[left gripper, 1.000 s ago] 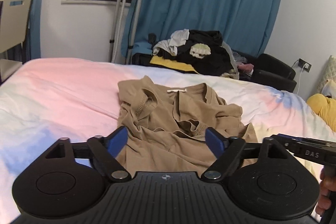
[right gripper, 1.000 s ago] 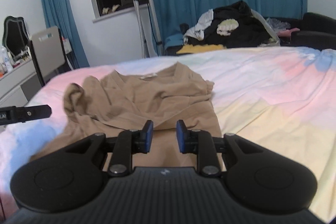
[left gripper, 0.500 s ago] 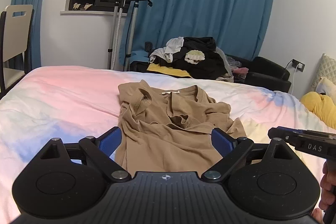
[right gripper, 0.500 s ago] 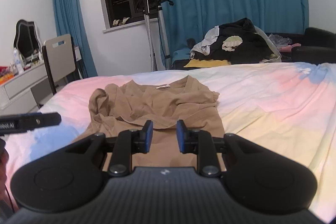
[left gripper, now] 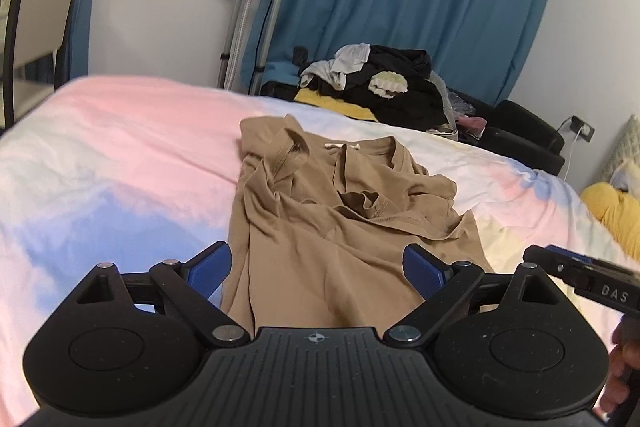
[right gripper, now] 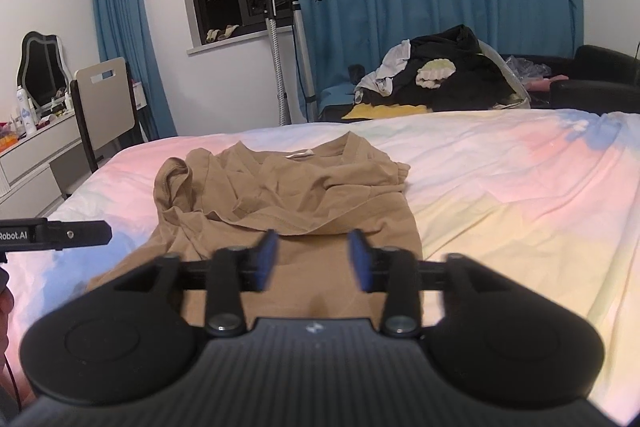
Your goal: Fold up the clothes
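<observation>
Both wrist cameras are looking forward and slightly downward over their own grippers, sitting close above the bed point(left gripper: 120, 147). Each is facing the tan shirt point(left gripper: 340, 227) just ahead and the blue curtain point(right gripper: 420, 7) beyond; the right view is looking from further right.

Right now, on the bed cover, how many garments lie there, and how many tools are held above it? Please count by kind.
Brown shirt on the bed cover: 1
Tools above it, left tool and right tool, both empty: 2
Total: 3
</observation>
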